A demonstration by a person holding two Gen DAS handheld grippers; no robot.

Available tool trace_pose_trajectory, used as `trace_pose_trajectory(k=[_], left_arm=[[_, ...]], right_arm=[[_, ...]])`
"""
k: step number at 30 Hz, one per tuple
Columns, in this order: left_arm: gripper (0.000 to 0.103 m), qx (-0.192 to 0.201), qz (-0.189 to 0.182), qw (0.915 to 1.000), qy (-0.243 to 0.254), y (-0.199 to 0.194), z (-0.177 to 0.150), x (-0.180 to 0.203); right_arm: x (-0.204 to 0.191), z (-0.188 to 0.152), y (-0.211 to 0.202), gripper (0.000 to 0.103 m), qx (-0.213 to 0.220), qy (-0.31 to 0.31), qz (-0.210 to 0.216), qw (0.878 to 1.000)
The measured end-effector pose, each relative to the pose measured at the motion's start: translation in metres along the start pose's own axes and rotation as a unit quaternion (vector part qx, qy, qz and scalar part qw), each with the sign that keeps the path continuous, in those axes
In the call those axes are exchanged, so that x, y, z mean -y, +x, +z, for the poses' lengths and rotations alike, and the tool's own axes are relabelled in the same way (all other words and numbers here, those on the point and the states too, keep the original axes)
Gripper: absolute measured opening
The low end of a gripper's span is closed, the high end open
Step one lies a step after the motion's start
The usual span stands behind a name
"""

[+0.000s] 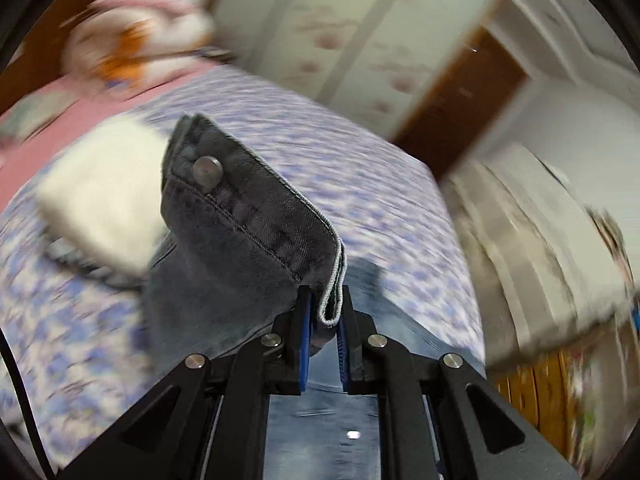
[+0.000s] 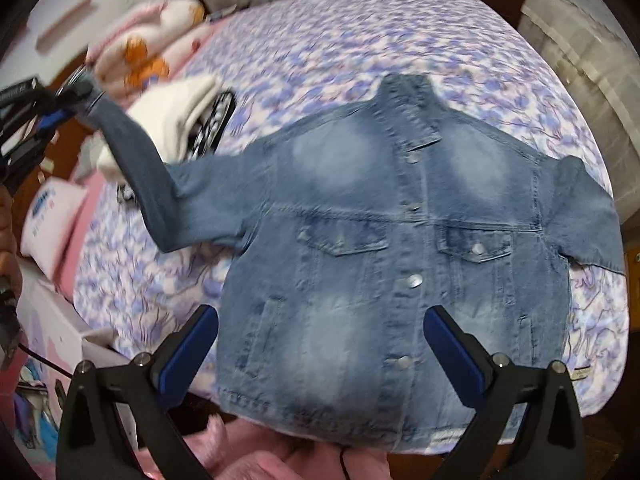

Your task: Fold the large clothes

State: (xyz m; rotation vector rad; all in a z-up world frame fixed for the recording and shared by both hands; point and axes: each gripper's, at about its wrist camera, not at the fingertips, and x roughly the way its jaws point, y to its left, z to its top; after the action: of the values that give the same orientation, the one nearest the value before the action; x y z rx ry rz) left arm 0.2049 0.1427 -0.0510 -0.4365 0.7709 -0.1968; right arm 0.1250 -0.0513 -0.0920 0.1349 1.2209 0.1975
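Observation:
A blue denim jacket (image 2: 380,248) lies front-up and buttoned on the bed with the purple-flowered sheet (image 2: 360,48), collar away from me. My left gripper (image 1: 322,312) is shut on the cuff (image 1: 248,208) of the jacket's left-hand sleeve; the cuff with its metal button stands up above the fingers. In the right wrist view that sleeve (image 2: 136,160) is lifted up to the left, held by the left gripper (image 2: 68,96). My right gripper (image 2: 320,336) is open and empty, hovering above the jacket's lower hem.
A white folded garment (image 2: 176,116) and a black-and-white item (image 2: 212,124) lie on the bed left of the jacket. Plush toys (image 2: 144,56) and pink pillows (image 2: 52,216) sit at the left. A wardrobe (image 1: 360,40) stands behind the bed. A pink fluffy fabric (image 2: 256,452) lies at the near edge.

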Motion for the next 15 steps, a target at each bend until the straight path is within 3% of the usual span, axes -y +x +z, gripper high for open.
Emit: trace_pose_trajectory(k=[4,7,8,9,10,12,15], left_arm=[[0.009,-0.03,-0.053,0.9972,0.044,0.064,-0.031,0.083],[0.011,-0.064,-0.063,0.9942,0.06,0.116,-0.059,0.12],[0.012,-0.092,-0.071,0.9912,0.063,0.143,-0.073,0.131],[0.021,-0.106,-0.074,0.9897,0.062,0.158,-0.082,0.133],[0.036,-0.145,-0.073,0.9849,0.06,0.187,-0.098,0.138],[0.048,-0.222,-0.042,0.9723,0.06,0.231,-0.123,0.128],[0.048,-0.27,0.005,0.961,0.057,0.261,-0.152,0.112]], right_arm=[[0.055,-0.003,0.006,0.103,0.025,0.016,0.012,0.999],[0.096,-0.005,0.023,0.103,0.03,0.048,0.012,0.998],[0.109,-0.007,0.03,0.103,0.031,0.059,0.015,0.998],[0.125,-0.008,0.042,0.103,0.028,0.076,0.012,0.997],[0.136,-0.01,0.052,0.103,0.027,0.089,0.01,0.996],[0.156,-0.016,0.075,0.103,0.023,0.112,0.014,0.993],[0.18,-0.021,0.11,0.102,0.001,0.145,0.013,0.989]])
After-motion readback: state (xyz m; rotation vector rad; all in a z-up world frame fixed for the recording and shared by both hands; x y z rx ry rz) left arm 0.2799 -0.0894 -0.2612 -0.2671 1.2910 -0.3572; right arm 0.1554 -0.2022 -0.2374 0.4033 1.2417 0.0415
